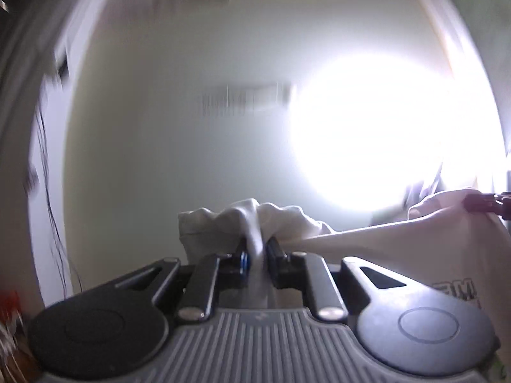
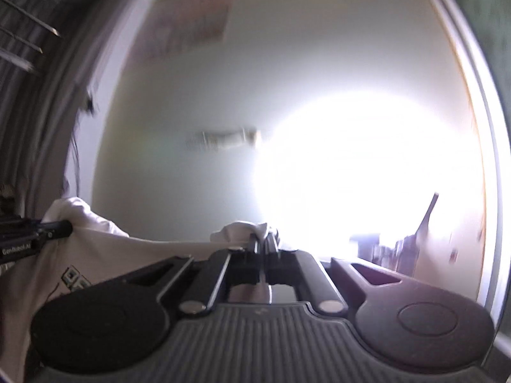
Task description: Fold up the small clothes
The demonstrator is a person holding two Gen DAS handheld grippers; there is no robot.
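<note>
A white garment [image 1: 399,242] with a dark printed mark hangs stretched in the air between the two grippers. My left gripper [image 1: 257,249] is shut on a bunched corner of it [image 1: 249,220]. My right gripper [image 2: 264,242] is shut on the other bunched corner [image 2: 242,231]. The right gripper shows at the right edge of the left wrist view [image 1: 488,204]; the left gripper shows at the left edge of the right wrist view [image 2: 48,231]. The cloth [image 2: 83,255] spans between them. Both cameras point upward and are blurred.
A pale ceiling [image 1: 191,143] fills both views, with a very bright round lamp [image 1: 383,134] and a vent [image 1: 246,99]. A wall poster [image 2: 191,22] and grey curtains [image 2: 28,95] are at the left. No table surface is visible.
</note>
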